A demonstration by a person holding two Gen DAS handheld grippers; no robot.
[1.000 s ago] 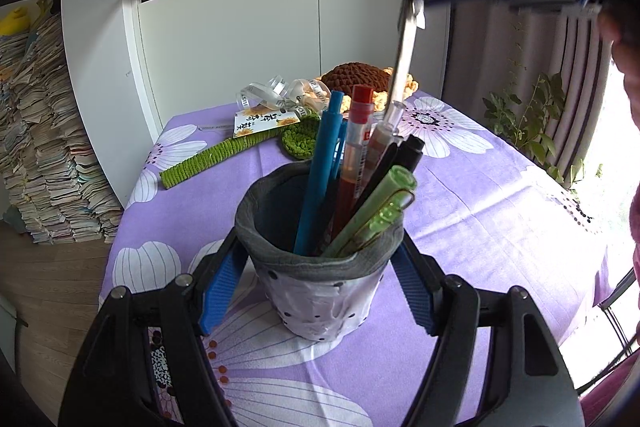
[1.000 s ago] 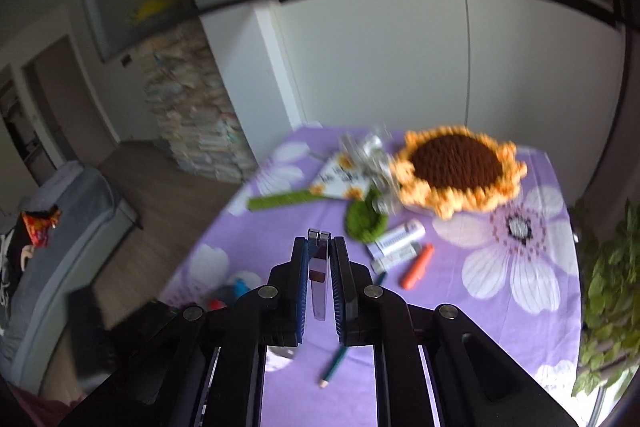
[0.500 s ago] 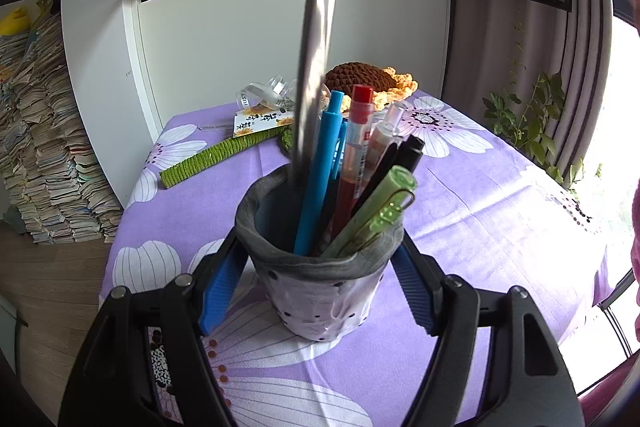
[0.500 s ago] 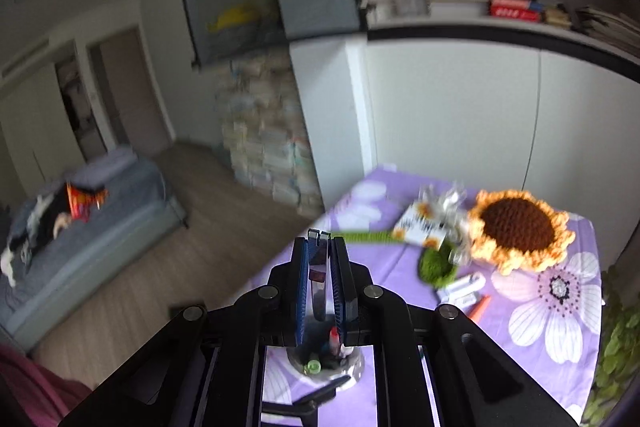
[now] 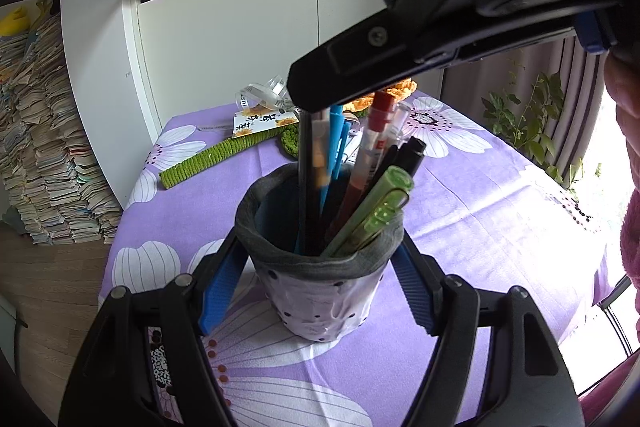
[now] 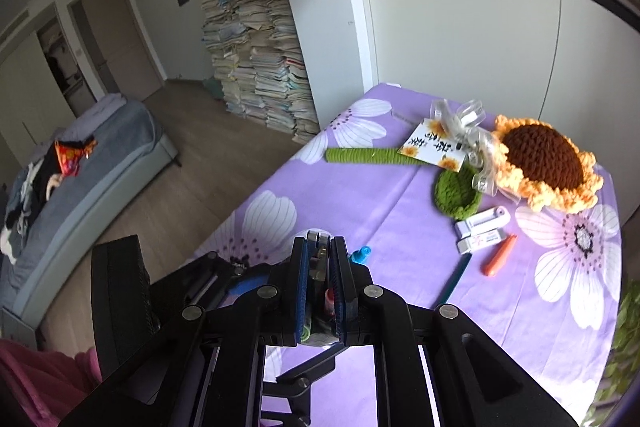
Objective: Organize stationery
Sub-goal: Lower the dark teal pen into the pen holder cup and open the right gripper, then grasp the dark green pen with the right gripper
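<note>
A grey-rimmed white pen cup (image 5: pixel 320 291) stands on the purple flowered tablecloth (image 5: pixel 480 203). My left gripper (image 5: pixel 316 287) is shut on the cup, its blue pads against both sides. The cup holds blue, red, black and green pens. My right gripper (image 6: pixel 319 247) is directly above the cup, shut on a dark pen (image 5: pixel 306 179) that stands upright with its lower end inside the cup. The gripper shows in the left wrist view (image 5: pixel 440 39) as a big black shape overhead. A pencil (image 6: pixel 454 281), an orange pen (image 6: pixel 498 255) and two white correction tapes (image 6: pixel 482 229) lie on the cloth.
A crocheted sunflower (image 6: pixel 546 163) with a green stem (image 6: pixel 364 155), a card (image 6: pixel 434 145) and clear ribbon (image 6: pixel 460 119) lie at the table's far end by white cabinets. Stacks of books (image 6: pixel 256 59) stand on the floor left of the table. A plant (image 5: pixel 528 123) stands at the right.
My right gripper has come from high and to the right to directly over the cup and lowered, putting the dark pen's lower end into the cup. The left gripper has stayed on the cup.
</note>
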